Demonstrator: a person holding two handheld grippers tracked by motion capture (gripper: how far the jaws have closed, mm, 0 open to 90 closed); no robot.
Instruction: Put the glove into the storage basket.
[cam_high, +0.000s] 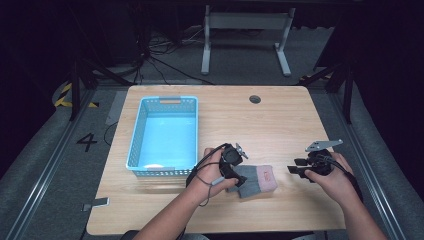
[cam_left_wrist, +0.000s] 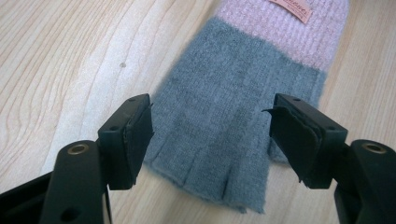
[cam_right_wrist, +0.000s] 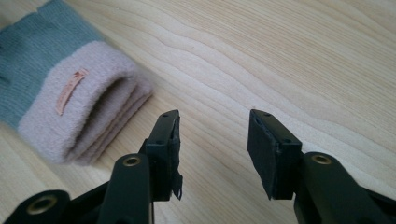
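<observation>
A knitted fingerless glove (cam_high: 256, 181), grey with a pink cuff and a small orange label, lies flat on the wooden table (cam_high: 280, 125) near its front edge. My left gripper (cam_high: 239, 176) hovers over the glove's grey finger end. In the left gripper view its jaws (cam_left_wrist: 210, 135) stand open, one on each side of the glove (cam_left_wrist: 233, 102), not pressing on it. My right gripper (cam_high: 295, 169) is just right of the cuff and apart from it. It is open (cam_right_wrist: 214, 149) over bare wood, with the folded cuff (cam_right_wrist: 79, 112) to its left.
A light blue plastic basket (cam_high: 135, 140) stands on the table's left half, nothing visible inside it. A round cable hole (cam_high: 255, 99) sits near the far edge. A table frame and cables lie on the floor beyond.
</observation>
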